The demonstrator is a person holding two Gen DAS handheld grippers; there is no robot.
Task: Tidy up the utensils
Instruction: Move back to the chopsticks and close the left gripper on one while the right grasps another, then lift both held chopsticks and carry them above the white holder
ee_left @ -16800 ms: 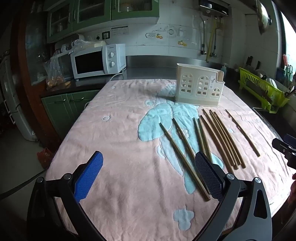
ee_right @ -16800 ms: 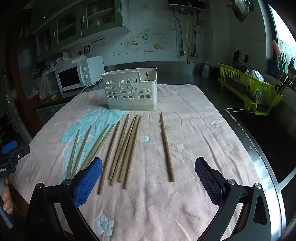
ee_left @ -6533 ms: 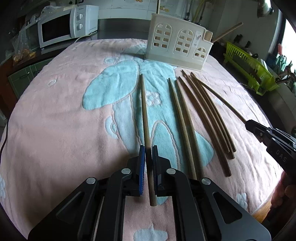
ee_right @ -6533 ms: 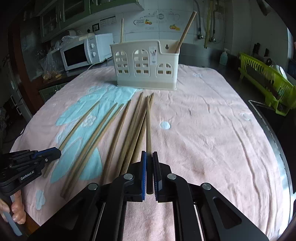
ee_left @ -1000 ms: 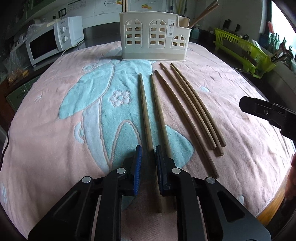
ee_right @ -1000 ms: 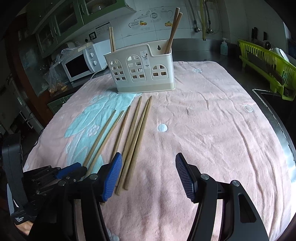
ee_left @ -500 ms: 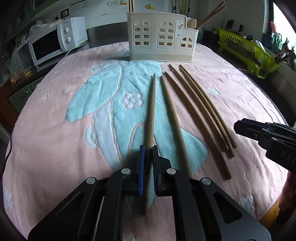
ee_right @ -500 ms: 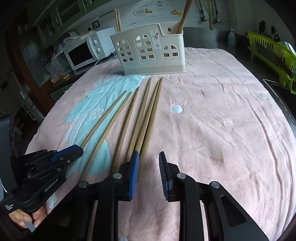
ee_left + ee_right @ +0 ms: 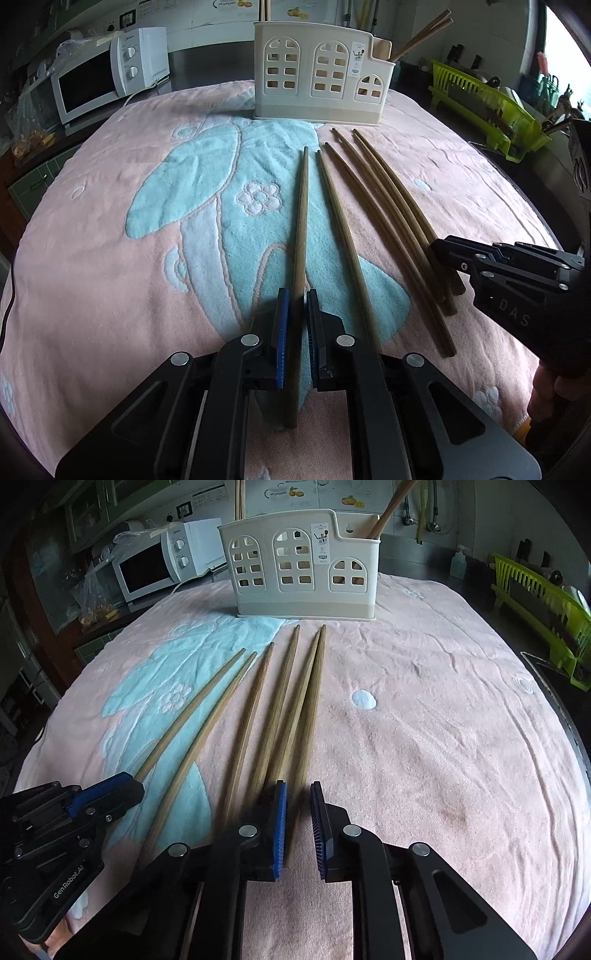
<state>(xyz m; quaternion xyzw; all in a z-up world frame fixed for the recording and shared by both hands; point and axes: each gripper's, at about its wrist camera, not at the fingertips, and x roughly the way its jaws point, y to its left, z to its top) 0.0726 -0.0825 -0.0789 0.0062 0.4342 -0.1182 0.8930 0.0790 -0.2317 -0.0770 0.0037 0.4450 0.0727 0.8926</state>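
Observation:
A cream utensil holder (image 9: 321,74) (image 9: 303,565) stands at the far side of the pink towel (image 9: 110,258). Chopsticks (image 9: 421,37) lean out of its right compartment, and others (image 9: 240,498) stand in its left one. Several loose wooden chopsticks (image 9: 388,221) lie side by side in front of it. My left gripper (image 9: 295,306) is shut on the near end of the leftmost chopstick (image 9: 301,221). My right gripper (image 9: 298,794) is closing around the rightmost chopstick (image 9: 314,686), with narrow gaps still showing beside the pads. Each gripper also shows in the other's view: the right gripper (image 9: 439,247) and the left gripper (image 9: 129,788).
A white microwave (image 9: 107,77) sits on the counter at the back left, and a green dish rack (image 9: 487,103) (image 9: 546,602) at the right. The dark sink edge (image 9: 554,701) runs along the towel's right side. A person's hand (image 9: 554,398) holds the right gripper.
My right gripper has sunk toward the towel, and its jaws have narrowed from wide apart to close around the rightmost chopstick. My left gripper's jaws have come together on the leftmost chopstick.

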